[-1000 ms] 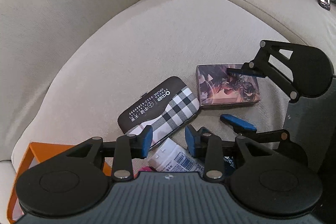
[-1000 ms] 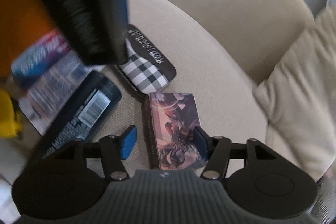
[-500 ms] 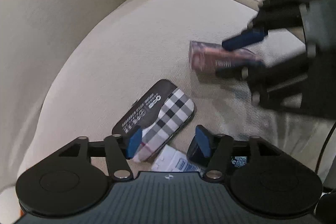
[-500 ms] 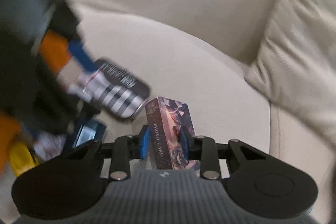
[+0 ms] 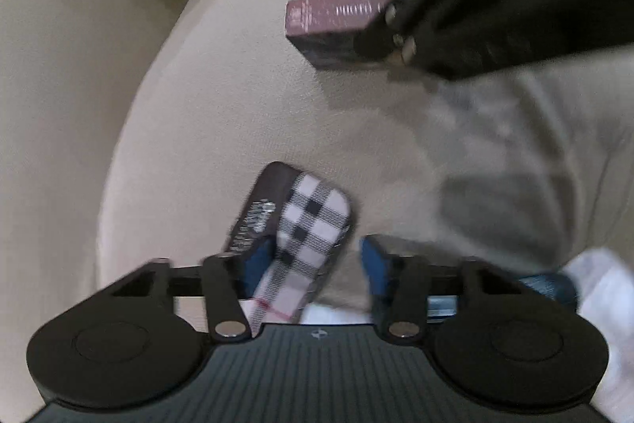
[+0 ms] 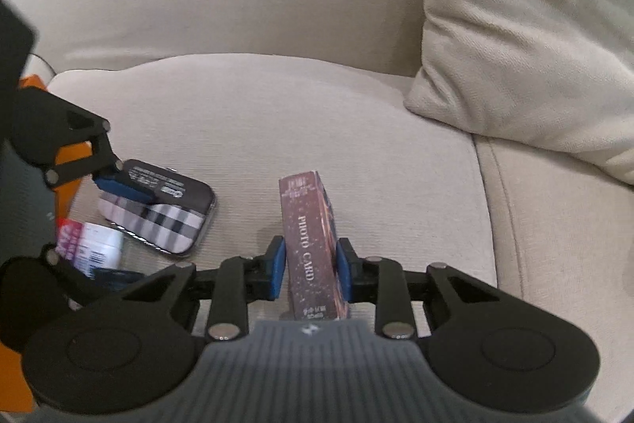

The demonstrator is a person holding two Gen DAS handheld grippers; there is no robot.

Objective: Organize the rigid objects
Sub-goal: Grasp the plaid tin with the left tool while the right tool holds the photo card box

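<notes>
The photo card box (image 6: 313, 240) was clamped in the right tongs (image 6: 310, 270) and lifted; the plaid case (image 5: 305, 224), between the closing, not yet gripping left tongs (image 5: 313, 272), remained unsorted.

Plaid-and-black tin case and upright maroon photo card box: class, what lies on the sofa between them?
Nothing: bare beige sofa cushion separates the plaid-and-black tin case from the maroon photo card box, per the right wrist view.
</notes>
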